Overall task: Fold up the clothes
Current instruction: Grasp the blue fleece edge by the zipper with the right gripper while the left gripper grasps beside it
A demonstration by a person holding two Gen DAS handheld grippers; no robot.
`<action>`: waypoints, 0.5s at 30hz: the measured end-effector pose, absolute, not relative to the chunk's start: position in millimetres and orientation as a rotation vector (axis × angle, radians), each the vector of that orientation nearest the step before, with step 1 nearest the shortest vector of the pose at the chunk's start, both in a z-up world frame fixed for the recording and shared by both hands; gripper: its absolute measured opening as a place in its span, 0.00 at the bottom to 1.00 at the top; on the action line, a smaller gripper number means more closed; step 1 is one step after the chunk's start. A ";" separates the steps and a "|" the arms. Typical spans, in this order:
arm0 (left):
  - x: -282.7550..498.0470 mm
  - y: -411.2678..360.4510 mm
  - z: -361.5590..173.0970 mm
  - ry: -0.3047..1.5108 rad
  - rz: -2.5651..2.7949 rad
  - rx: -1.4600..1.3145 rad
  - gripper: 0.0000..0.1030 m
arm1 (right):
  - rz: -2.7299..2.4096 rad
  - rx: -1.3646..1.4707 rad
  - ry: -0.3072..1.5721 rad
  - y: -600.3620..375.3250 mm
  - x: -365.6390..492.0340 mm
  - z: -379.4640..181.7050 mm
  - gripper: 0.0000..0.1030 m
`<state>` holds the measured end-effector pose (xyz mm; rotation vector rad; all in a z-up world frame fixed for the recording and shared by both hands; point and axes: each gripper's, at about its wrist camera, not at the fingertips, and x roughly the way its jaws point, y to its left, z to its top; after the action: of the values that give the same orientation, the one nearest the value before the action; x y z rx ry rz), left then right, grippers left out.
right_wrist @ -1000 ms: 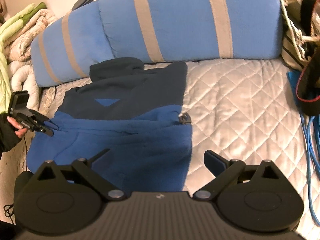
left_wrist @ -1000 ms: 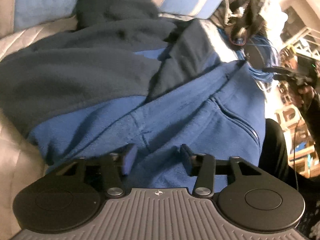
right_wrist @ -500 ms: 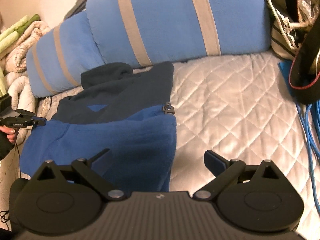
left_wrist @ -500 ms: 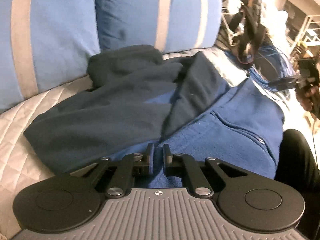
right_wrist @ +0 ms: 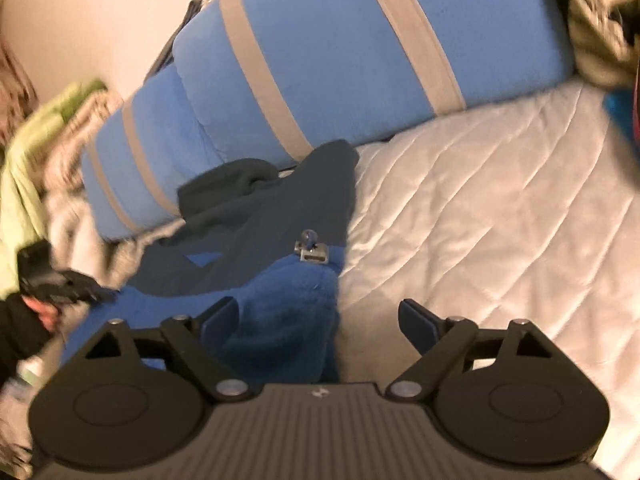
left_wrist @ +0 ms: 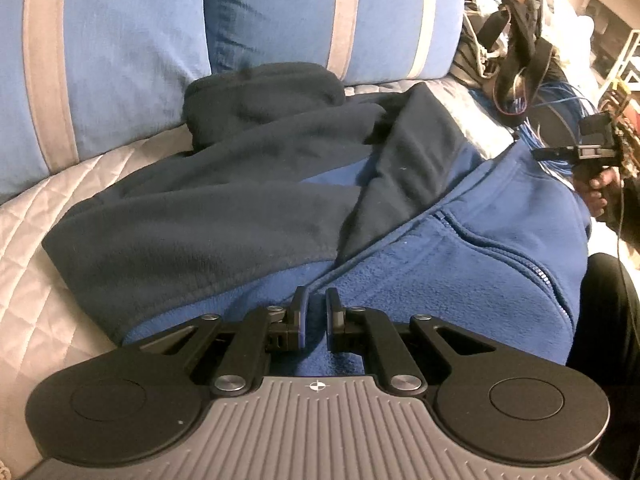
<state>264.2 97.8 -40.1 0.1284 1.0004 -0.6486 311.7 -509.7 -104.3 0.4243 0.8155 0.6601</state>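
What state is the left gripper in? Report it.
Shut on the fleece: the left gripper pinches a blue fold between its fingers.

The bed has a pale quilted cover [right_wrist: 500, 216] with a diamond stitch pattern; a fleece jacket [left_wrist: 420, 264], royal blue below and dark navy above, lies spread on it. Two blue cushions [left_wrist: 280, 16] with grey stripes lie along the back edge; the navy collar touches them.
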 end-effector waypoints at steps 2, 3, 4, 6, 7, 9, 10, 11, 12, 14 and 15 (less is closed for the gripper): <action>264.9 98.2 -40.7 1.001 -0.645 0.125 0.09 | 0.668 0.447 0.806 -508.9 314.8 -111.3 0.73; 264.9 98.2 -40.9 1.001 -0.642 0.124 0.09 | 0.674 0.457 0.803 -508.4 316.1 -114.5 0.66; 265.1 98.3 -41.4 1.001 -0.639 0.123 0.09 | 0.678 0.461 0.803 -508.0 316.5 -116.6 0.61; 266.3 98.2 -42.6 1.002 -0.635 0.122 0.09 | 0.686 0.465 0.796 -506.7 316.3 -118.7 0.49; 266.7 97.7 -43.2 1.002 -0.633 0.121 0.09 | 0.691 0.469 0.791 -506.1 315.8 -119.0 0.43; 267.6 96.8 -44.1 1.003 -0.627 0.122 0.09 | 0.694 0.463 0.772 -504.7 312.7 -116.0 0.33; 268.2 96.3 -44.5 1.003 -0.625 0.123 0.09 | 0.693 0.456 0.760 -503.8 310.8 -114.0 0.29; 268.4 95.7 -44.7 1.003 -0.624 0.122 0.09 | 0.691 0.456 0.753 -503.9 310.0 -112.5 0.25; 267.9 95.0 -44.7 1.001 -0.623 0.122 0.09 | 0.689 0.455 0.745 -504.1 309.2 -111.1 0.20; 266.1 94.0 -44.0 0.995 -0.621 0.125 0.09 | 0.687 0.462 0.730 -506.0 307.1 -107.4 0.16; 265.4 93.5 -43.6 0.992 -0.620 0.128 0.09 | 0.685 0.466 0.723 -507.0 306.1 -105.6 0.15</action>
<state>265.4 93.5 -43.6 0.1276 0.9920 -0.6196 306.1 -507.0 -105.6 0.4657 0.7228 0.6855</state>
